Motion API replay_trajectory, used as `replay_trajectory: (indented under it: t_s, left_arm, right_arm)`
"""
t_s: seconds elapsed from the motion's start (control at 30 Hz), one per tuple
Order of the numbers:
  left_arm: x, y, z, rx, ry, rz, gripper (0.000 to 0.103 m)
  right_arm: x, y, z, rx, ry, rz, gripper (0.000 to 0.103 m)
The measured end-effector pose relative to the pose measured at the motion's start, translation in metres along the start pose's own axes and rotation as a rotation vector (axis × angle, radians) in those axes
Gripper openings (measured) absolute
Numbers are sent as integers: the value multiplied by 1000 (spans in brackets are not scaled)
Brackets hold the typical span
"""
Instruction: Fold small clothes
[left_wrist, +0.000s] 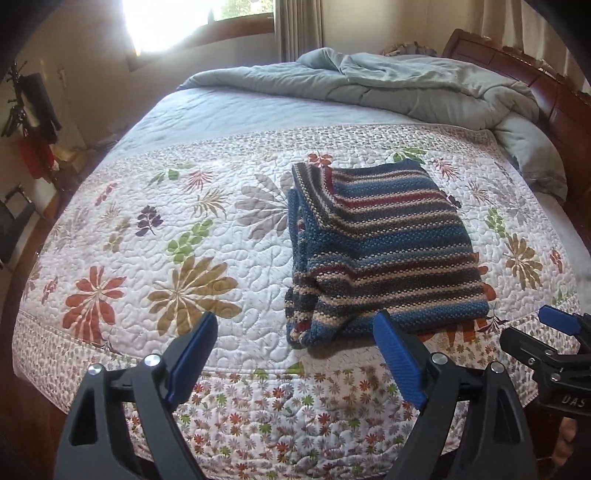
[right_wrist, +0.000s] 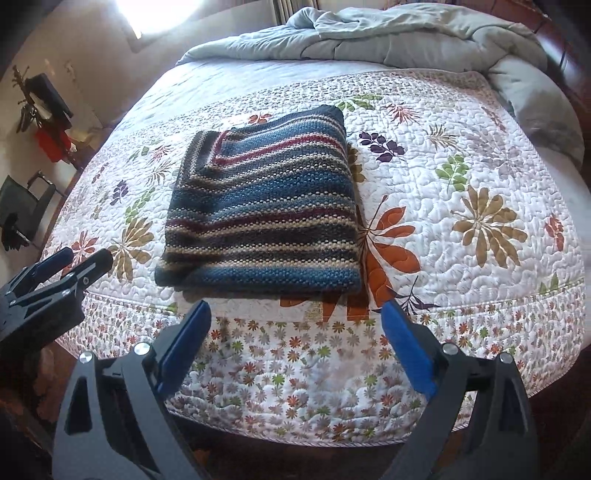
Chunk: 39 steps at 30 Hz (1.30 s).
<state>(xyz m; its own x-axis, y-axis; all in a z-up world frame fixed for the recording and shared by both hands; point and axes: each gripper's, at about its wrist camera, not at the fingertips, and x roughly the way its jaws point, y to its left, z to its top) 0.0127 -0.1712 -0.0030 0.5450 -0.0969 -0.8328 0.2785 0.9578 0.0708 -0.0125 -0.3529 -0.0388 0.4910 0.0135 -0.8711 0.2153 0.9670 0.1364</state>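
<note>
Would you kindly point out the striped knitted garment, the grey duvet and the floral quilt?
striped knitted garment (right_wrist: 262, 206), right wrist view, middle of its folded top.
grey duvet (left_wrist: 406, 88), left wrist view, its rumpled middle.
floral quilt (right_wrist: 480, 229), right wrist view, bare part right of the garment.

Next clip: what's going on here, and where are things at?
A person holds a two-finger tool in each hand over a bed, folding small clothes. A striped knit sweater lies folded in a neat rectangle on the floral quilt, near the bed's front edge. The left tool and right tool are both open and empty, apart from the sweater, on its near side. A rumpled grey duvet is bunched at the far end. The fold looks done.
</note>
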Motion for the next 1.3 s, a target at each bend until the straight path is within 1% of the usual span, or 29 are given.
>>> replay_trajectory:
  t_s: [0.13,0.4,0.87,1.07,1.3]
  left_arm:
    - [-3,-5,-1,19,5,5,90]
    - [-1,-10,-5,33,27,15,91]
    - [4,-10,-9,35,61,19,91]
    - [7,-12,-9,42,76,3,91]
    - [8,-11,-9,44,74,5,91]
  right_arm:
    - [-1,1,-1,13,5,1,93]
    - [-5,-2,-3,22,2,-36,93]
    - [-2,-3,-3,19,11,-27,93]
    - [-2,-3,-3,17,13,-25,93]
    - [1,-3,-3,18,17,-27,93]
